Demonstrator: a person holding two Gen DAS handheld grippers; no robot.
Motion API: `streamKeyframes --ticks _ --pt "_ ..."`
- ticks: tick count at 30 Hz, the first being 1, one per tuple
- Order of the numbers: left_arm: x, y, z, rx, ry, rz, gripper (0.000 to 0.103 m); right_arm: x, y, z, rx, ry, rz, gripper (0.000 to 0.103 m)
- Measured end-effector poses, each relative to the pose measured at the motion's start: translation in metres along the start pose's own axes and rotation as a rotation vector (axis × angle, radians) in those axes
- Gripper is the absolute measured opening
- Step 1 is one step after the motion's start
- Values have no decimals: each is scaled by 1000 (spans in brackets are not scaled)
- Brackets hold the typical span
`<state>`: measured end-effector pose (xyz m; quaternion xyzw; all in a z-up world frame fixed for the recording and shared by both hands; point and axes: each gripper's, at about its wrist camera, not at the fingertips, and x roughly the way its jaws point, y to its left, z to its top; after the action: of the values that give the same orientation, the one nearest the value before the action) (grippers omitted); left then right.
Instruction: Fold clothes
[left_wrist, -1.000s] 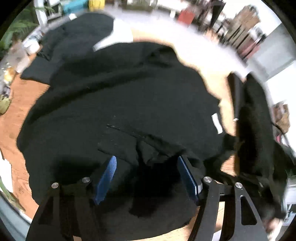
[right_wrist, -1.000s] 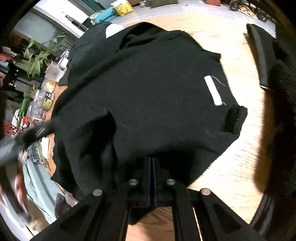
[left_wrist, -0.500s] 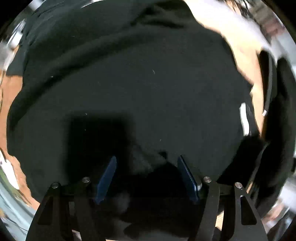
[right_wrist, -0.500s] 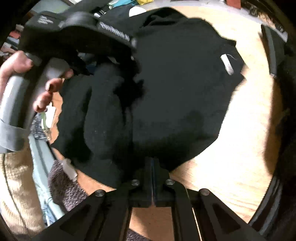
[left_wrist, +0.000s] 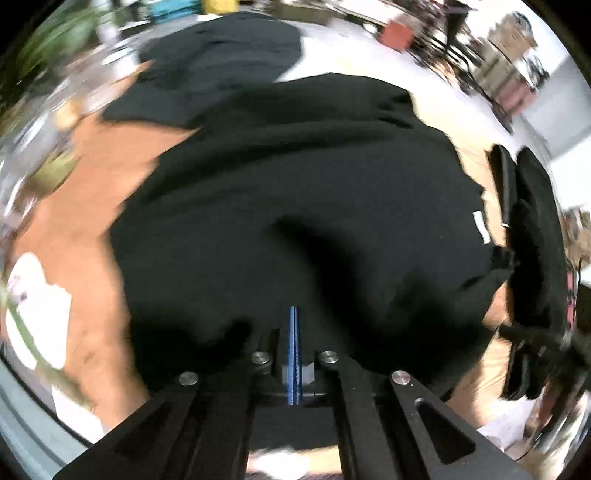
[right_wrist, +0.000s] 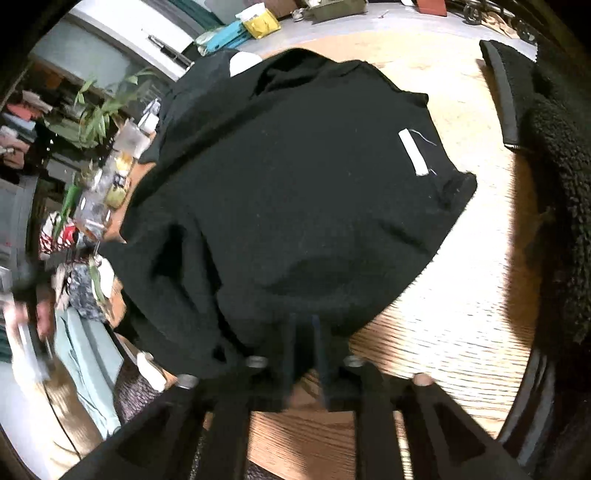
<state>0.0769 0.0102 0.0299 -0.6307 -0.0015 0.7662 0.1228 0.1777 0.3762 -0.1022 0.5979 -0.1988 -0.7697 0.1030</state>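
Observation:
A black sweater (left_wrist: 295, 192) with a white tag (left_wrist: 481, 228) lies spread on the wooden table (left_wrist: 88, 221). It also shows in the right wrist view (right_wrist: 295, 192) with its tag (right_wrist: 413, 153). My left gripper (left_wrist: 294, 332) is shut at the sweater's near hem, blue pads pressed together; whether cloth is pinched between them is hidden. My right gripper (right_wrist: 304, 328) sits at the sweater's near edge, its jaws a small gap apart, with dark cloth around them.
A black fleece garment (right_wrist: 554, 155) lies at the right of the table. Another black garment (left_wrist: 221, 51) lies at the back. Jars and plants (right_wrist: 110, 162) stand along the left edge. White paper (left_wrist: 33, 295) lies at the near left.
My left gripper has gone from wide open to shut and pulled back to the sweater's near hem. My right gripper's jaws have parted slightly. The sweater lies flatter.

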Motion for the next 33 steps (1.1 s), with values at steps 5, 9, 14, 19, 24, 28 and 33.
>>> streamKeyframes --ticks 5,9,14,19,24,28,33 --pt "12 59 -46 -120 44 2 0 22 32 11 -24 18 -11 46" --pt "11 53 -40 -187 65 -80 5 39 38 24 15 44 -4 47" --pt "-6 15 -1 -193 -13 -187 68 50 71 20 -58 62 203 46" --pt "17 -22 25 -188 -1 -122 69 104 125 -30 -282 271 222 46" --pt "55 -53 26 -44 86 -24 69 100 113 -45 -255 251 260 46" --pt "80 -57 20 -20 148 47 69 70 85 -31 -196 202 223 53" --pt "99 -55 21 -33 145 132 48 45 32 4 -2 105 108 55"
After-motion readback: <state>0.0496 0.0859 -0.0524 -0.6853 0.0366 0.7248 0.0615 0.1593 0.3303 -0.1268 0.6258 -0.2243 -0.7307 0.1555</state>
